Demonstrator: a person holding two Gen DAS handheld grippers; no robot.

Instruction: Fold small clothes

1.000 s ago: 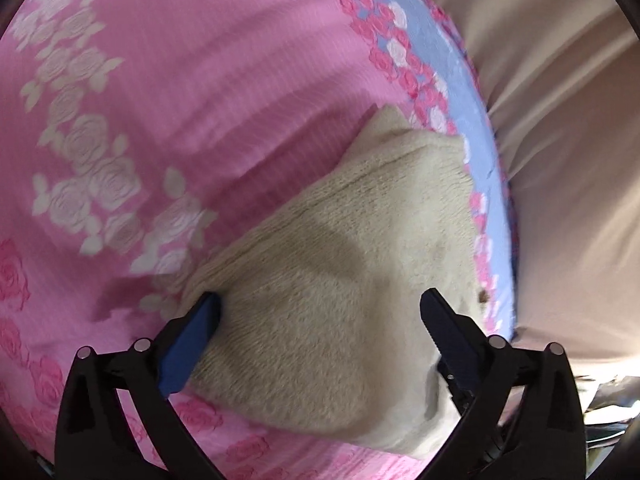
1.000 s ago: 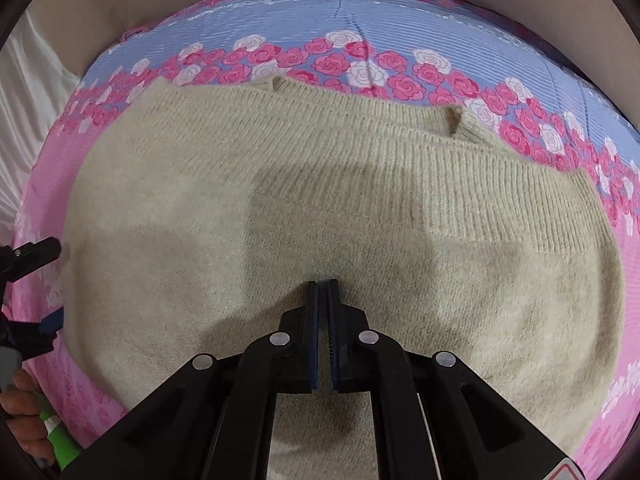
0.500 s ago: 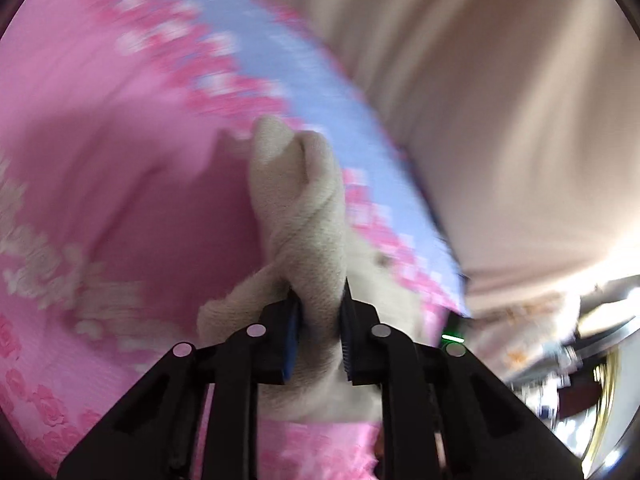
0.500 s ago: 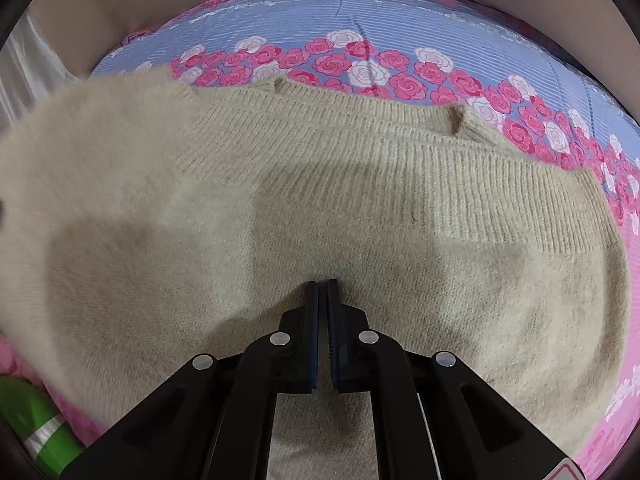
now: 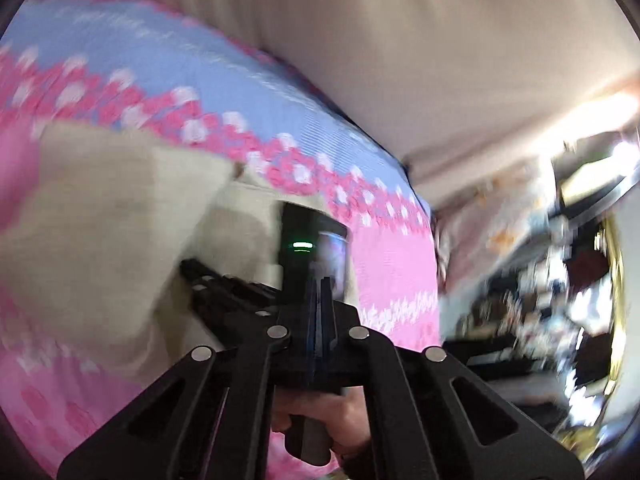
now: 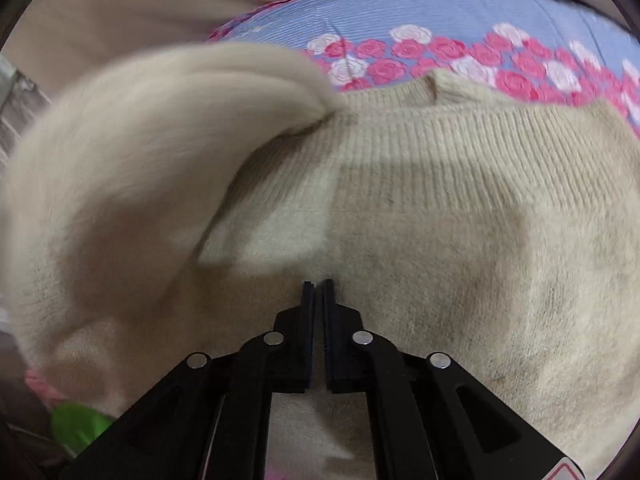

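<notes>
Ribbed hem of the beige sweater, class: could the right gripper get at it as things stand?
Probably yes. The ribbed hem lies flat ahead of the right gripper, with only bare knit between. The raised flap covers just its left end. The jaws are shut, so they would have to open first.

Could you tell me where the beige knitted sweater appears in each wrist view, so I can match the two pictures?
Left wrist: the sweater fills the left-middle, blurred, lifted beside the closed left gripper.
Right wrist: it fills the centre, its left side flipped up.
Shared landmark: the rose-bordered sheet.

Fuzzy ribbed knit sweater (image 6: 440,208)
</notes>
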